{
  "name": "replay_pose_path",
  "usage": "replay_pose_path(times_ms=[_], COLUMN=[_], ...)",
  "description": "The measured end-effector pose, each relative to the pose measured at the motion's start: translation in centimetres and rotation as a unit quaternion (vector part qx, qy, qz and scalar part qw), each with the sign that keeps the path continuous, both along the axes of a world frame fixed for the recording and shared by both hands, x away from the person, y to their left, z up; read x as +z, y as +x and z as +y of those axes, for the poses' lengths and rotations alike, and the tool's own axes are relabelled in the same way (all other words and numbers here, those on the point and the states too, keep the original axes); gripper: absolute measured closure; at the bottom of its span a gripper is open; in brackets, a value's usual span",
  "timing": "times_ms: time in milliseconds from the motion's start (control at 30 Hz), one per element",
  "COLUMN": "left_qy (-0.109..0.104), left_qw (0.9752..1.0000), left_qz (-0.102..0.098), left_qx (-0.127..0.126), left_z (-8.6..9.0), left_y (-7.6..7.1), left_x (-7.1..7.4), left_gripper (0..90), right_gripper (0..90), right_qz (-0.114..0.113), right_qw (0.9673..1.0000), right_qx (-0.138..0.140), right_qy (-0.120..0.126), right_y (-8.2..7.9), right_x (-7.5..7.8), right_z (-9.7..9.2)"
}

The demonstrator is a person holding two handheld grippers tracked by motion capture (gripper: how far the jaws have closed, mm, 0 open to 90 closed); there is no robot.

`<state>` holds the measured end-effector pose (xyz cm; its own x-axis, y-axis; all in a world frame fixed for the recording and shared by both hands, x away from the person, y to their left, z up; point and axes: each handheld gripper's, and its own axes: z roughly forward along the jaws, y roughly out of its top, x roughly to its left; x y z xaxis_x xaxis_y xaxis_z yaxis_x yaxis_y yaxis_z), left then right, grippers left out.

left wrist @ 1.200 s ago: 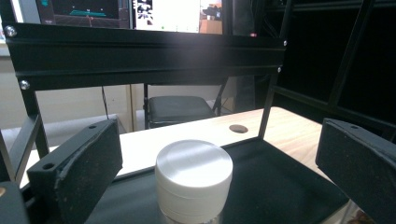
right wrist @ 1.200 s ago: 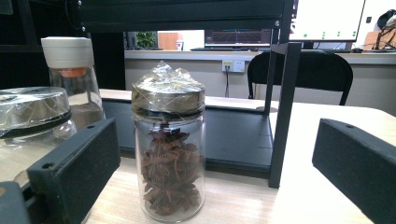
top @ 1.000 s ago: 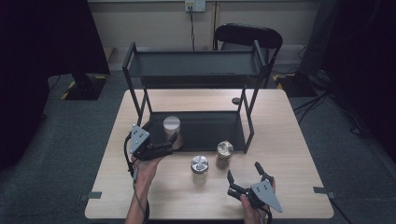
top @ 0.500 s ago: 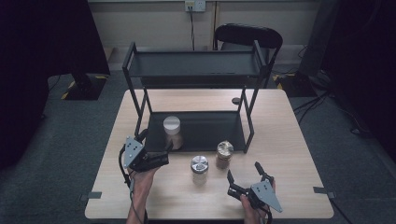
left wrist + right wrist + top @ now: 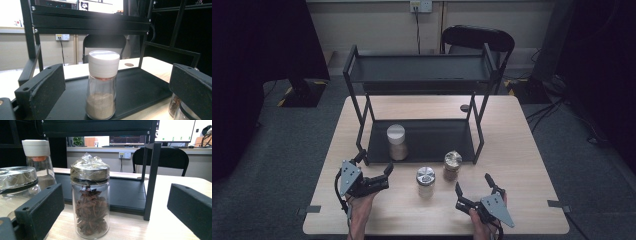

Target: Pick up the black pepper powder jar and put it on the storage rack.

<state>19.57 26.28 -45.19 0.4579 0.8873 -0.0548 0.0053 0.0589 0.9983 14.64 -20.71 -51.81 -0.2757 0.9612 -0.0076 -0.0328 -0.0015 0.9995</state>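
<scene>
Flanking jars [image 5: 425, 180], open tools apart

A light wooden bench [image 5: 522, 165] fills the lower middle of the high view. A black two-tier rack [image 5: 417, 70] stands on its far half, legs on the wood. On the rack's lower shelf [image 5: 437, 140], towards its left, stands a white-capped shaker [image 5: 397, 142]. In front of the rack, lower centre, two foil-topped jars stand directly on the bench: one [image 5: 425, 182] nearer the front edge, one [image 5: 452, 165] just right of it. A small dark disc [image 5: 464, 108] lies behind the rack.
</scene>
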Motion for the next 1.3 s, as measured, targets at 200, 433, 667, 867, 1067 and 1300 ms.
replay_pose_path(times_ms=[200,433,667,867,1067,1300], left_qy=[-0.005,0.001,0.002,0.009,0.015,0.024], left_qw=[0.9999,0.9998,0.9997,0.9998,0.9997,0.9994], left_qz=[-0.011,-0.018,-0.019,-0.014,-0.002,0.005], left_qx=[0.005,0.012,0.012,0.014,0.021,0.026], left_z=[0.5,0.4,0.3,0.1,-0.4,-0.7], left_y=[-1.3,-2.3,-3.0,-3.1,-3.0,-2.9], left_x=[-0.8,-1.6,-2.9,-4.5,-5.8,-6.0], left_gripper=[0.0,0.0,0.0,0.0,0.0,0.1], right_gripper=[0.0,0.0,0.0,0.0,0.0,0.0], right_qz=[0.000,0.000,0.000,0.000,0.000,0.000], right_qw=[1.0000,1.0000,1.0000,1.0000,1.0000,1.0000], right_qx=[0.000,0.000,0.000,0.000,0.000,0.000], right_qy=[0.000,0.000,0.000,0.000,0.000,0.000], right_y=[0.0,0.0,0.0,0.0,0.0,0.0], right_x=[0.0,0.0,0.0,0.0,0.0,0.0], right_z=[0.0,0.0,0.0,0.0,0.0,0.0])
